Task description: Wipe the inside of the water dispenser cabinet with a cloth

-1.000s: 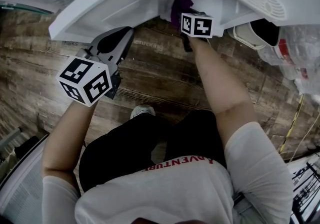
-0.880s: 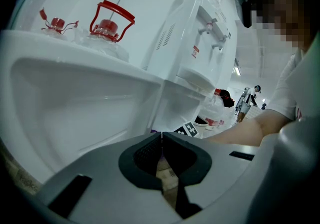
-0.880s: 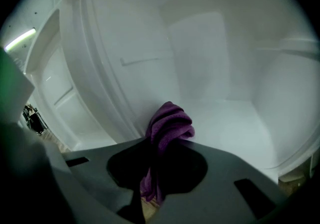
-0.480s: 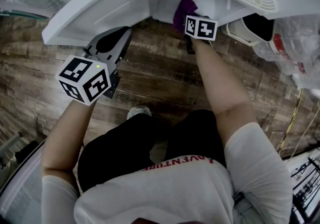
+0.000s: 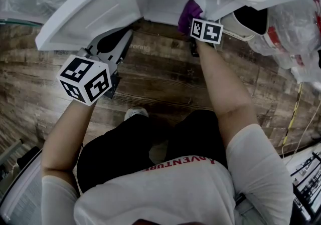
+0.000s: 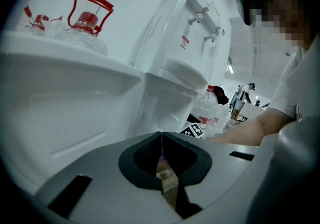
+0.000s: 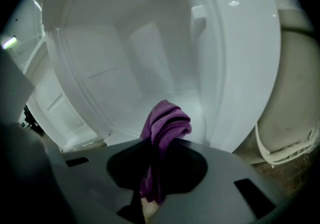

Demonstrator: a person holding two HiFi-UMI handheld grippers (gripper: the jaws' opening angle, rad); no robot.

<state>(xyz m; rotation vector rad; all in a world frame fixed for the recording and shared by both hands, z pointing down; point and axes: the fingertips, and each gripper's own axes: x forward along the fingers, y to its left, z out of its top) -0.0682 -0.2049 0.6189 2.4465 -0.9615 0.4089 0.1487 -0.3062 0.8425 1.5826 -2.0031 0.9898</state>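
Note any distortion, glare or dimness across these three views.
Head view: dim, sharp, floor planks bowed by the wide lens. Left gripper view: fisheye with black corners, white dispenser washed pale. Right gripper view: black corners too, one small glare spot on the cabinet wall; the cloth reads clearly.

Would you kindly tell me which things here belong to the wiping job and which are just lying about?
Job: purple cloth, right gripper clamping it, open dispenser cabinet.
Lying about: red-capped water jug, plastic bags, yellow cable.
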